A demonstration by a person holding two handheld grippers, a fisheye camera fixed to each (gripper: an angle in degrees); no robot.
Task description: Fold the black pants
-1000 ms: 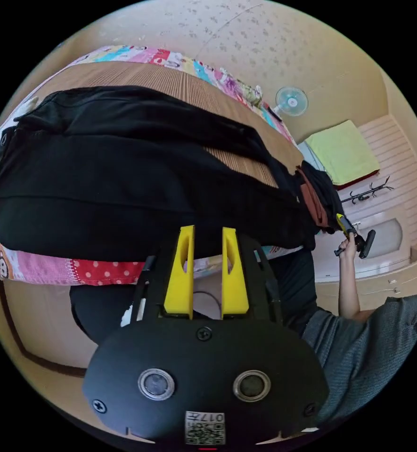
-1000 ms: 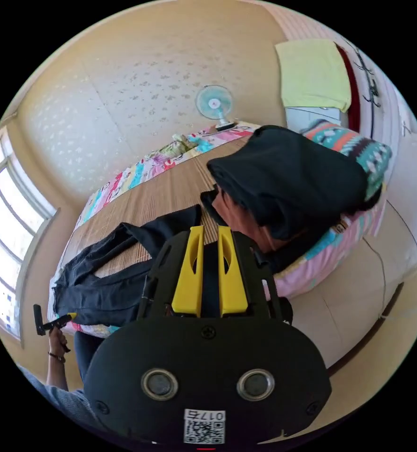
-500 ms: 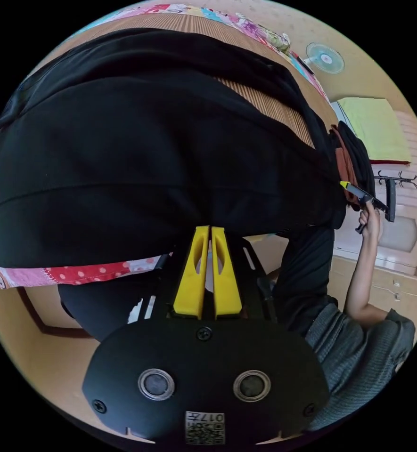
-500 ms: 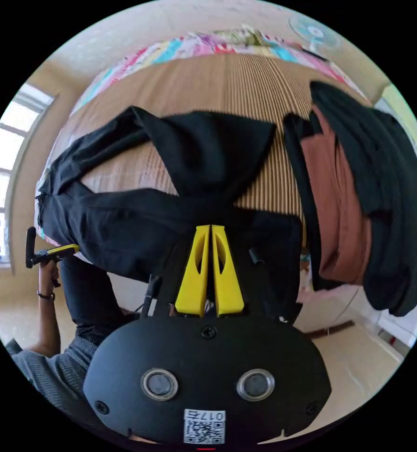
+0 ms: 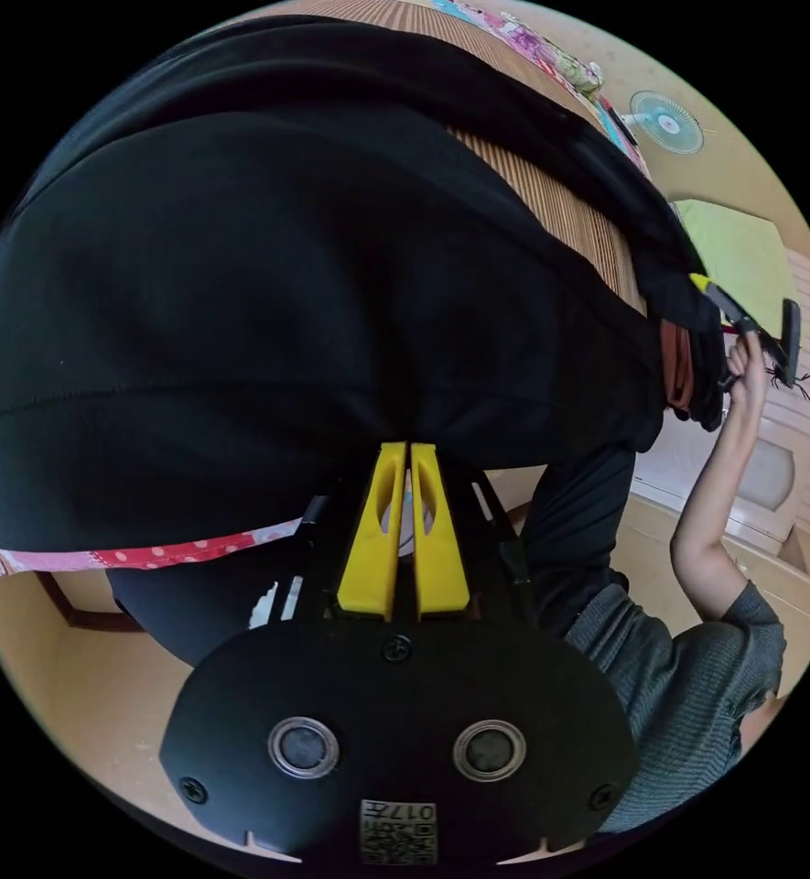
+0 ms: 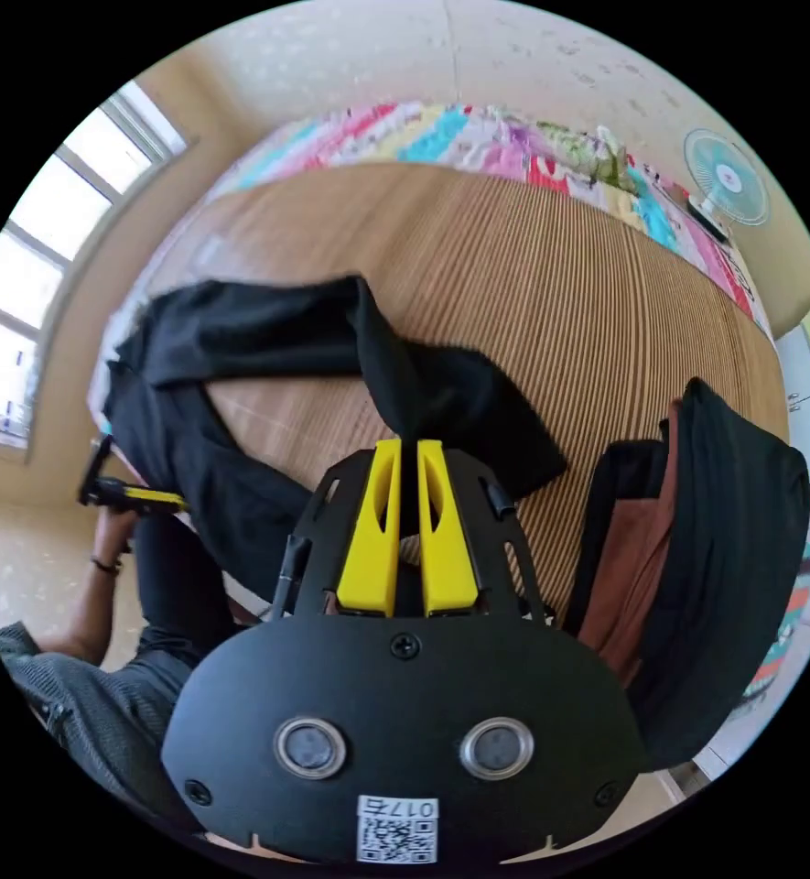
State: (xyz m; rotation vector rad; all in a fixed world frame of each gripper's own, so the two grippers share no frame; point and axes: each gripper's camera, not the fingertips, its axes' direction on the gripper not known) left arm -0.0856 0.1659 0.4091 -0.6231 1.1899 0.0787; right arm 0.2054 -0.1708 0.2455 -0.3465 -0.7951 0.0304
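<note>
The black pants (image 6: 267, 330) lie on a ribbed bamboo mat (image 6: 551, 293) on a bed, with one leg bent back over itself. My right gripper (image 6: 408, 449) is shut on that leg's end and holds it raised above the mat. In the left gripper view the black pants (image 5: 267, 275) loom close and drape over the bed's edge. There my left gripper (image 5: 409, 450) is shut on their lower edge. A person's hand holds the right gripper (image 5: 743, 316) at the pants' far end. The left gripper (image 6: 135, 494) sits at the other end.
A pile of dark and rust-brown clothes (image 6: 697, 549) lies on the mat's right end. A patterned bed cover (image 6: 478, 137) borders the mat. A fan (image 6: 725, 188) stands by the wall, a window (image 6: 29, 302) is at left. A person's grey sleeve (image 5: 688, 659) is near.
Both grippers went from open to shut on the pants. The right one has since lifted the leg end off the mat and carried it over the pants; the left one pressed in closer.
</note>
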